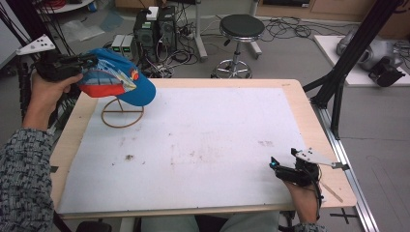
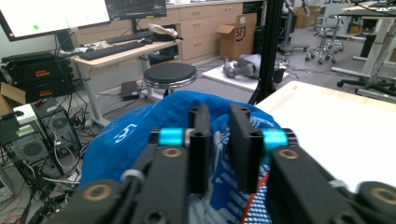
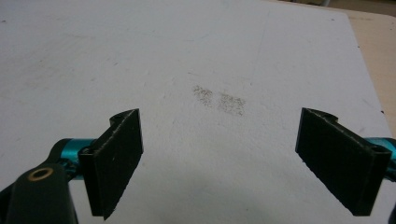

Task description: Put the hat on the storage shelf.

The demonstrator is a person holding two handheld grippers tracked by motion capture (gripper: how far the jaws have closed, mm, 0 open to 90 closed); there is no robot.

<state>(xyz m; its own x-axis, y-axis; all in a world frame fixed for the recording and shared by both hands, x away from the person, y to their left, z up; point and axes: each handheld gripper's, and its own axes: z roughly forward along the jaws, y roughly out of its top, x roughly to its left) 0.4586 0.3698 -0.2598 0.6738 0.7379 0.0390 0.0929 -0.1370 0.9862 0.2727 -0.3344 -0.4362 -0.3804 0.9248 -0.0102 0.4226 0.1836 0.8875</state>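
One blue cap (image 1: 121,77) on wooden stand (image 1: 122,115)

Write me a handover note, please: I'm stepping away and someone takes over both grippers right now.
Left gripper: at the back left corner, jaws a little apart around the blue cap's fabric; a firm pinch isn't evident.
Right gripper: open, holding nothing, low over the white table cover near the front right edge.
Cap: sitting atop the wooden hat stand.
Done: cap appears placed on the stand.
Left: probably draw the left gripper back and check the cap stays put.
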